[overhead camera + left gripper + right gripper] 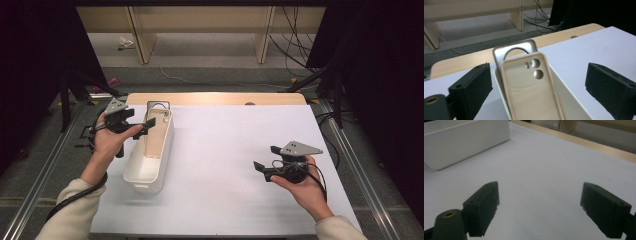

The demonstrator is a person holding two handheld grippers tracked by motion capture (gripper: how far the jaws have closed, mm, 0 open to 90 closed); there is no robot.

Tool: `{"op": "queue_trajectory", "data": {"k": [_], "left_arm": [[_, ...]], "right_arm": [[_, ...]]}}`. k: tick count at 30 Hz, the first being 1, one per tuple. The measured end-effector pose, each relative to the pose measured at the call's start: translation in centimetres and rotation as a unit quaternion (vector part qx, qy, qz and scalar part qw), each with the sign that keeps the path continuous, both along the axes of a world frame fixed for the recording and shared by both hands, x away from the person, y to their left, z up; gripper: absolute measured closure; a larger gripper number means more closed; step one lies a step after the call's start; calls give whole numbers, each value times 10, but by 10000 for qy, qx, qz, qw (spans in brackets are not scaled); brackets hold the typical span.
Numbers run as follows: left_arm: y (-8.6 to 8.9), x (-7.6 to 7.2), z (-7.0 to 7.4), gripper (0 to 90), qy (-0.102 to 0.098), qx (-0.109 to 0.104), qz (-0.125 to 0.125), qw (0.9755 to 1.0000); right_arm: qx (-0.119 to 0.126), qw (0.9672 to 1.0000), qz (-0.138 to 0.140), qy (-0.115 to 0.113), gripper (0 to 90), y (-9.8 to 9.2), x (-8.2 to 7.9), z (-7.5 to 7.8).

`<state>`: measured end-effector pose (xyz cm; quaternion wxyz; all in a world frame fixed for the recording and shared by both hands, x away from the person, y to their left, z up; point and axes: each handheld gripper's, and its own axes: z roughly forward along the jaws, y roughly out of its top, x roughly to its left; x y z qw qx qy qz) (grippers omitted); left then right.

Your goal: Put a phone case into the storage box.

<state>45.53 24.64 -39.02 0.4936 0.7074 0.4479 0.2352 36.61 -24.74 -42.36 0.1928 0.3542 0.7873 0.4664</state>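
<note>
Left of centre in the high view sat the white bin (150, 160), its long axis running from the near edge of the white table (240, 150) up toward the far edge. Inside it stood two phone cases on end, leaning on the far wall: a beige phone case (531, 87) in front, camera holes uppermost, and a grey phone case (499, 53) behind it, its top edge peeking above. The left gripper (134, 124) hung over the bin's upper end, jaws spread wide and gripping nothing; in the left gripper view the beige case stood squarely in the gap between the two black jaws, touching neither. So the cases lay straight ahead of and below those fingers, long axis rising toward them. Over at the lower right of the high view, the right gripper (266, 162) waited, well apart from the bin, jaws open and empty above bare table. The left hand was plainly the nearer one; any further handling of the cases looked like its job.
</note>
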Motion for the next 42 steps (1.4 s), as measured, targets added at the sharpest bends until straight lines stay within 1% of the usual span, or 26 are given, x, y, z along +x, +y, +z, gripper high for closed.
{"op": "queue_trajectory", "data": {"k": [2, 6, 9, 11, 15, 19, 25, 28, 36, 39, 42], "left_arm": [[0, -6, 0, 47, 29, -61, -62, 10000], [-4, -18, -2, 18, 75, 47, -183, 9998], [-6, -25, 0, 5, 112, -11, -232, 9997], [-7, -29, 2, 0, 79, -18, -263, 9996], [-10, -39, 2, 0, 75, -73, -378, 9992], [-12, -47, 0, 0, -8, -37, -445, 9990], [-16, -59, -5, 0, -169, -72, -567, 9982], [-18, -63, -6, 0, -232, -86, -596, 9979], [-21, -72, -9, 0, -299, -41, -666, 9973], [-21, -76, -11, 0, -277, -51, -678, 9973], [-21, -80, -13, 0, -262, -27, -758, 9968]], "right_arm": [[17, 10000, -7, -5, 162, 0, 0, 0], [16, 10000, -27, 4, 162, -2, -1, 1], [49, 10000, -60, -8, 162, -6, -2, 1], [63, 9999, -91, -19, 162, -9, -4, 1], [86, 9999, -130, -16, 162, -13, -5, 2], [94, 9998, -156, -16, 162, -15, -6, 2], [103, 9998, -161, 1, 162, -16, -7, 2], [111, 9998, -164, 2, 162, -16, -7, 2], [134, 9997, -180, 10, 162, -19, -8, 2], [142, 9997, -193, 6, 162, -20, -9, 2], [142, 9997, -192, 17, 162, -21, -9, 2]]}}
